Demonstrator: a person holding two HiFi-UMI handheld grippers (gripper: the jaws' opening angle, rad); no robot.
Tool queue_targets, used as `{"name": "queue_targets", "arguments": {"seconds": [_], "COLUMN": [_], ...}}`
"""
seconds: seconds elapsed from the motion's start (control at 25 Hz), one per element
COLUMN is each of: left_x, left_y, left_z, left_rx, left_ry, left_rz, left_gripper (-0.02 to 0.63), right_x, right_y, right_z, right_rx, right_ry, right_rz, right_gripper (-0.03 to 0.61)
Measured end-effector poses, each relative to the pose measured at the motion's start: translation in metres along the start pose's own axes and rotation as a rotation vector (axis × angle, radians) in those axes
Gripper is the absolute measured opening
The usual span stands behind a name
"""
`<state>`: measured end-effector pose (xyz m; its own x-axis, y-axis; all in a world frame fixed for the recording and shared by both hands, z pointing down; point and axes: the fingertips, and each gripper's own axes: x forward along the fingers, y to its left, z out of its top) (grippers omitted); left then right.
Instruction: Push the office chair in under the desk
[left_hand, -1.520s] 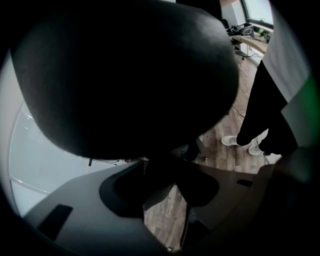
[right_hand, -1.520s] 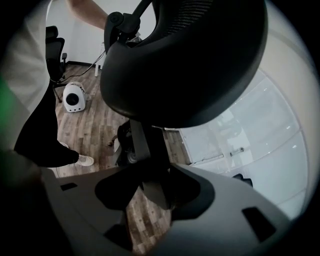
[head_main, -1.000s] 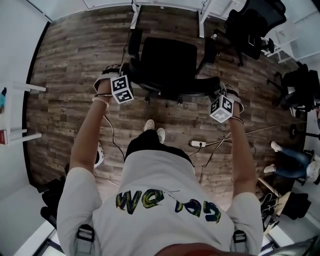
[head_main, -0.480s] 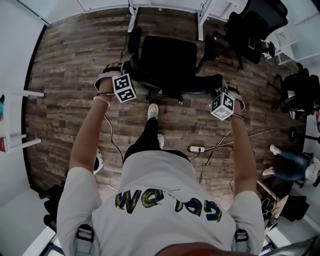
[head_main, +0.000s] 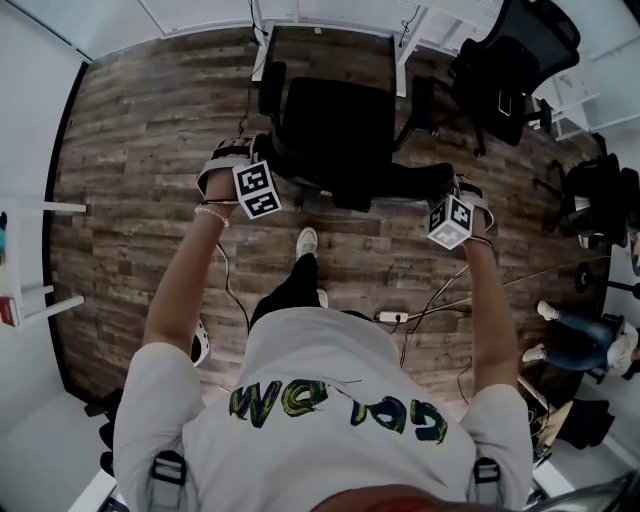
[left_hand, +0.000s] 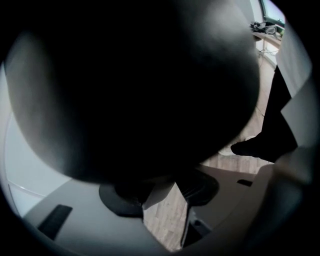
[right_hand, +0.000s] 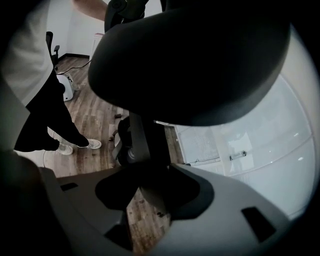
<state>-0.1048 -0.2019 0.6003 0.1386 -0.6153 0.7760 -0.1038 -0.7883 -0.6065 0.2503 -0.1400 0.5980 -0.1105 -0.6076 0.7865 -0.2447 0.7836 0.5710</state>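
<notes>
The black office chair (head_main: 340, 125) stands on the wood floor, its seat facing the white desk (head_main: 330, 12) and between the desk's legs (head_main: 262, 45). Its curved backrest (head_main: 390, 185) is toward me. My left gripper (head_main: 268, 162) is at the backrest's left end and my right gripper (head_main: 441, 188) at its right end. In the left gripper view the dark backrest (left_hand: 135, 85) fills the picture down to the left gripper (left_hand: 160, 192). In the right gripper view the backrest (right_hand: 195, 60) looms over the right gripper (right_hand: 150, 192), with the chair's back post (right_hand: 140, 142) beyond. Both grippers' jaws stand wide, closed on the backrest.
A second black chair (head_main: 510, 60) stands at the back right and another (head_main: 600, 190) at the right edge. A power strip with cables (head_main: 392, 317) lies on the floor by my feet. Another person's legs (head_main: 575, 345) show at the right. White furniture (head_main: 40, 250) stands at the left.
The chair and both grippers have moved forward toward the desk, and its armrests now reach the desk legs. I have stepped forward with one foot.
</notes>
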Motion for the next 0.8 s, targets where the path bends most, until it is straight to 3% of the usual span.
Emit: {"name": "queue_targets", "arguments": {"seconds": [0.8], "left_x": [0.101], "left_y": [0.130], "left_z": [0.007], "left_rx": [0.034], "left_ry": [-0.031], "left_rz": [-0.004], "left_gripper": [0.206], "right_x": [0.096], "right_y": [-0.126], "right_z": [0.014], "right_rx": [0.028], "right_ry": [0.023], "right_rz": [-0.014], "right_gripper": [0.189]}}
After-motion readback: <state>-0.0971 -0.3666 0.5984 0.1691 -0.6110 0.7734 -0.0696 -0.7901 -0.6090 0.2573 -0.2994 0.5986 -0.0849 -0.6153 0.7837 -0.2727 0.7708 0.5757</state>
